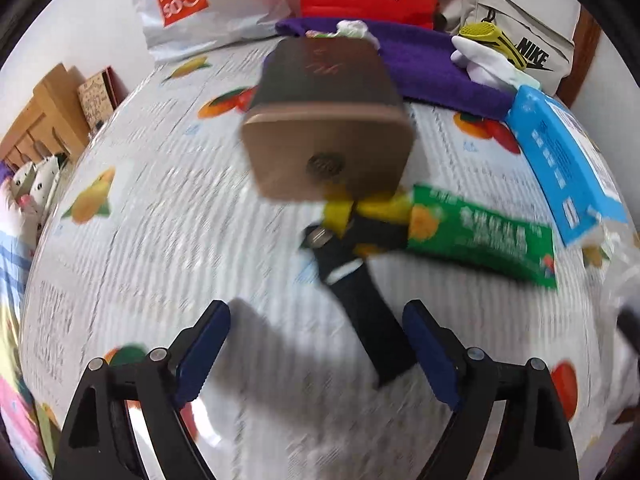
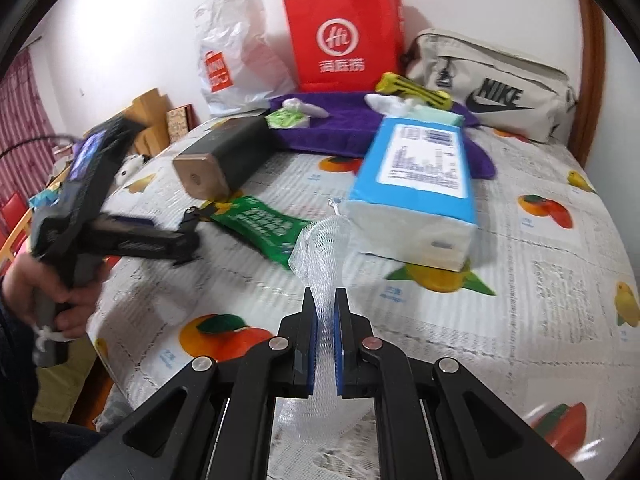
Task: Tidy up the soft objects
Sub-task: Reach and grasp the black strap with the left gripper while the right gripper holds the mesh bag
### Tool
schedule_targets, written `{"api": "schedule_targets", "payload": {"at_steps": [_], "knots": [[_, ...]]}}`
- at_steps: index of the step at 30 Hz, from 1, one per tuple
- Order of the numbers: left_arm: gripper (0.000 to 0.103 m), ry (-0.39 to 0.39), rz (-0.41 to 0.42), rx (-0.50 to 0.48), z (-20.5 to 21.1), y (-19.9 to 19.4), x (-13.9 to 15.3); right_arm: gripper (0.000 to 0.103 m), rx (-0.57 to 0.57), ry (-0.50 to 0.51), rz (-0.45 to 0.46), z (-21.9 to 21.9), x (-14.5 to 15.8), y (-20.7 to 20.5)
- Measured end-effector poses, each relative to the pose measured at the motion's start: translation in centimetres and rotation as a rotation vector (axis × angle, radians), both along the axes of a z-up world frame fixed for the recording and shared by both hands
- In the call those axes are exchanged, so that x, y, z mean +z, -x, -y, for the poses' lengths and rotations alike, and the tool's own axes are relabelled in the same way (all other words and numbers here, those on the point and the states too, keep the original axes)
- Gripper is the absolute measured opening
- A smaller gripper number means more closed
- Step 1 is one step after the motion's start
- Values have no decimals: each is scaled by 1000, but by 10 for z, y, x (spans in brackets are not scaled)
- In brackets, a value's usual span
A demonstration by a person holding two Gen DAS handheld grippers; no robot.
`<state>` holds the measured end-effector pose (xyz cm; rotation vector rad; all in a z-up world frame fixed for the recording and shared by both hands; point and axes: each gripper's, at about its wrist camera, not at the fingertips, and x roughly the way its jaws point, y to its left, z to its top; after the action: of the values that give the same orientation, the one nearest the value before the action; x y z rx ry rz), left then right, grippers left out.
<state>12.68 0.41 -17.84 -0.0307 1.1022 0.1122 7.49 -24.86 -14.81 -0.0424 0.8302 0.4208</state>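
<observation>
Seen from right wrist view: tablecloth (image 2: 520,280) covers table. Tissue pack (image 2: 416,184) at centre, on cloth. Mesh sleeve (image 2: 320,248) at 6 o'clock of tissue pack, touching its near corner. Wipes packet (image 2: 260,228) at 9 o'clock of pack, flat on cloth. Box (image 2: 224,152) at 10 o'clock, one end over strap (image 1: 360,292). Towel (image 2: 344,120) at 12 o'clock, behind pack. Paper bag (image 2: 344,40), plastic bag (image 2: 236,52), sports bag (image 2: 492,92) behind towel, along wall.
</observation>
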Motion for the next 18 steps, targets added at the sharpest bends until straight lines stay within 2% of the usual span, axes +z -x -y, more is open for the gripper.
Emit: {"api": "schedule_targets", "payload": {"at_steps": [6,11,18], "knots": [[54,20,19,-41,-6,20,6,7,-74,6,53,22,19,-2],[20,36,72,-129,8,21,7,7,-91,22,129,26,46,-8],[24,83,86,-136,4,19,8,7,-78,54,213,16,79,-25]]}}
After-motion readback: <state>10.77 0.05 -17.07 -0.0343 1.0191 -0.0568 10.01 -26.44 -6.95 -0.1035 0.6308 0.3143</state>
